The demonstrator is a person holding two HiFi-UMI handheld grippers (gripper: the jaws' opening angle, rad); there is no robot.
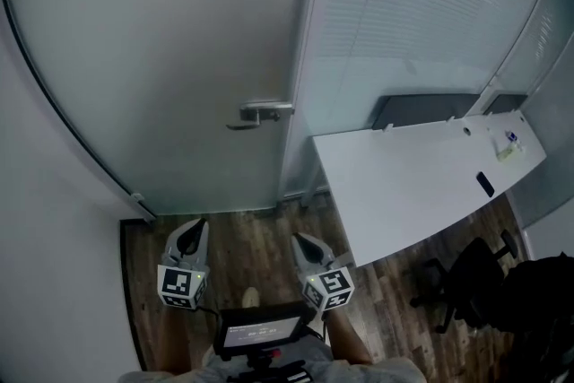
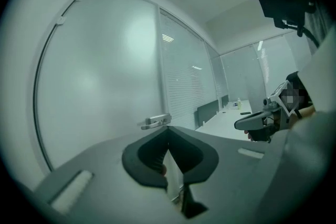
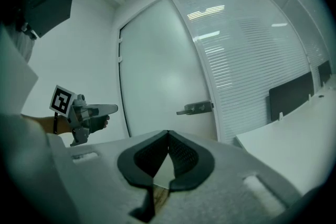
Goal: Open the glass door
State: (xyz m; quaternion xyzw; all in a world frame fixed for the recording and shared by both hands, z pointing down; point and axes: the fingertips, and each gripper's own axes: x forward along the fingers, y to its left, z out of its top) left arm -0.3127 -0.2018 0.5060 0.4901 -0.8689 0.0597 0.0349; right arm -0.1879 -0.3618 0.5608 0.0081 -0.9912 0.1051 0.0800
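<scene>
Left gripper (image 1: 196, 229) and right gripper (image 1: 301, 241), both clenched and empty, point at the closed glass door (image 1: 161, 58), well short of its handle (image 1: 262, 111).

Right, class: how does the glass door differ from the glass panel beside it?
The glass door is plain frosted; the glass panel shows horizontal blind slats. The glass door carries a lever handle; the glass panel has none. A white desk stands by the glass panel only. Both are translucent.

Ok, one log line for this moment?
stage: pre-grasp | glass door: closed | handle: untouched | left claw: shut, empty | right claw: shut, empty
</scene>
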